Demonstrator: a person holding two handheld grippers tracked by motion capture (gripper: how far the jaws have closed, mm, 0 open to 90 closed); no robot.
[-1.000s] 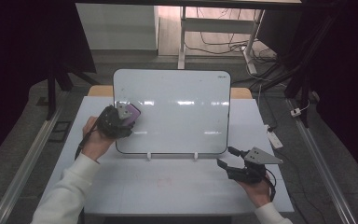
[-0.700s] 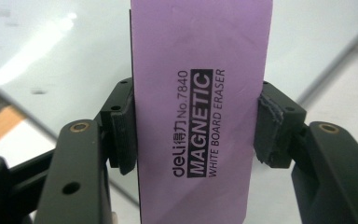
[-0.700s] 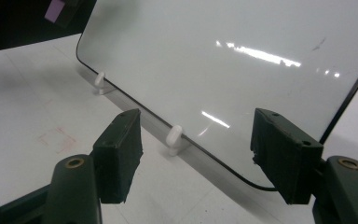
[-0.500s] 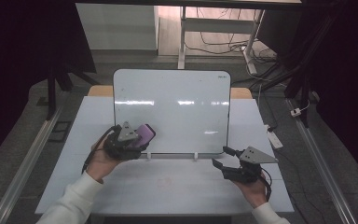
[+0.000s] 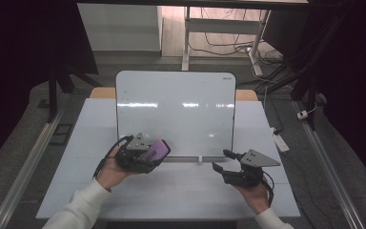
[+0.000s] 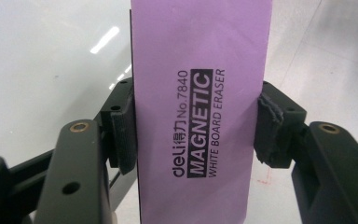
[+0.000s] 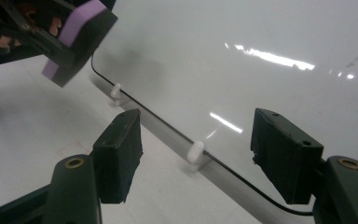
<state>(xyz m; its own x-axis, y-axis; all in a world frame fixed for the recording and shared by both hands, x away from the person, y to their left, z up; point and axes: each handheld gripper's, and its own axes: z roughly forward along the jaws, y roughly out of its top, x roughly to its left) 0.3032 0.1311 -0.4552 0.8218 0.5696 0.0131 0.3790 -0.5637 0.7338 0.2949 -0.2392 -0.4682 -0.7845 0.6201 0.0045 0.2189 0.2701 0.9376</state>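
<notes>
While my left tongs (image 5: 158,153) clamp the eraser (image 6: 200,107), my right tongs (image 5: 223,161) gape empty.
Eraser at the whiteboard's (image 5: 176,109) lower left corner; both tongs over the table (image 5: 181,191).

Purple eraser (image 6: 200,107): top and bottom ends cut off by the left gripper view's edges; felt underside hidden. Whiteboard (image 5: 174,112): corner logo too small to read in the high view; lower left corner hidden behind left claw (image 5: 164,151).

Overhead light glares in streaks off the whiteboard (image 5: 175,112); surroundings dark, close views soft.
</notes>
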